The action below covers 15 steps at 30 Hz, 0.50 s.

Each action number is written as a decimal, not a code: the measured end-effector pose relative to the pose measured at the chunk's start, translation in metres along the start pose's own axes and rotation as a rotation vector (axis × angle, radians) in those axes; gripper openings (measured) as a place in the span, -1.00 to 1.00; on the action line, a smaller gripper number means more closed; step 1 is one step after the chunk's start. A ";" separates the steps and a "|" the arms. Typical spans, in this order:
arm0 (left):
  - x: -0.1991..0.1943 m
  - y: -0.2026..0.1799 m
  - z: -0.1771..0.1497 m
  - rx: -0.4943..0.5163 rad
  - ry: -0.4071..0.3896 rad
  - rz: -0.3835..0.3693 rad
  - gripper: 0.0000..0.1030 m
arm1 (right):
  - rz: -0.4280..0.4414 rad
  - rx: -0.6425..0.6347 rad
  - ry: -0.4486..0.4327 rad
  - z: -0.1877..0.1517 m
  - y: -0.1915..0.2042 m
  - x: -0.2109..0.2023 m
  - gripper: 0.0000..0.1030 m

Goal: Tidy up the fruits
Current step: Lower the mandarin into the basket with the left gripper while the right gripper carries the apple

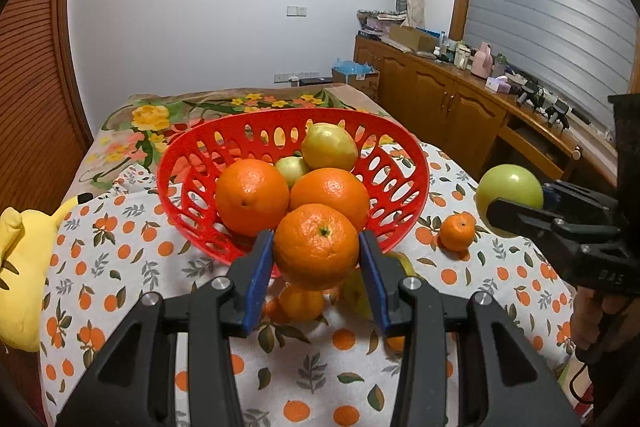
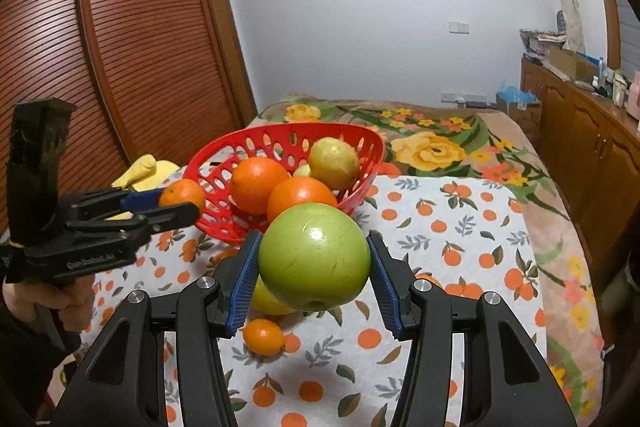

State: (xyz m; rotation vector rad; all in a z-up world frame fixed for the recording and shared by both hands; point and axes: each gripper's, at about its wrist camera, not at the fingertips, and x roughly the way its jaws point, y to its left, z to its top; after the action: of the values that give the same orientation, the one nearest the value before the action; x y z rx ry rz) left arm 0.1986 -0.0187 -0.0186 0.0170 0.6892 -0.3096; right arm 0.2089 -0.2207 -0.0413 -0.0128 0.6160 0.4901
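Fruit basket [image 1: 404, 163] on orange-print tablecloth [image 1: 132, 259], floral bedspread [image 2: 440, 143] behind

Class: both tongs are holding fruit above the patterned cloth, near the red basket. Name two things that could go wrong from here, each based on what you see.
1. The green apple is round and glossy, pinched only at its sides by the right tongs; it might slip.
2. The red basket already holds a heap, so the orange in the left tongs could roll off it.
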 end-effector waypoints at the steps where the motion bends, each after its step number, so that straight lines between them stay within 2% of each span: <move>1: 0.002 -0.001 0.001 0.003 0.004 -0.001 -0.19 | 0.000 0.001 0.000 0.001 0.000 0.001 0.03; 15: 0.021 -0.003 0.010 0.015 0.031 0.024 -0.18 | 0.000 0.001 0.000 0.003 0.000 0.003 0.03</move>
State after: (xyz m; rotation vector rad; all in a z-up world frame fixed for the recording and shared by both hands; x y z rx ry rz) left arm 0.2196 -0.0283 -0.0236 0.0442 0.7167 -0.2915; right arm 0.2128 -0.2194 -0.0404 -0.0115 0.6161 0.4900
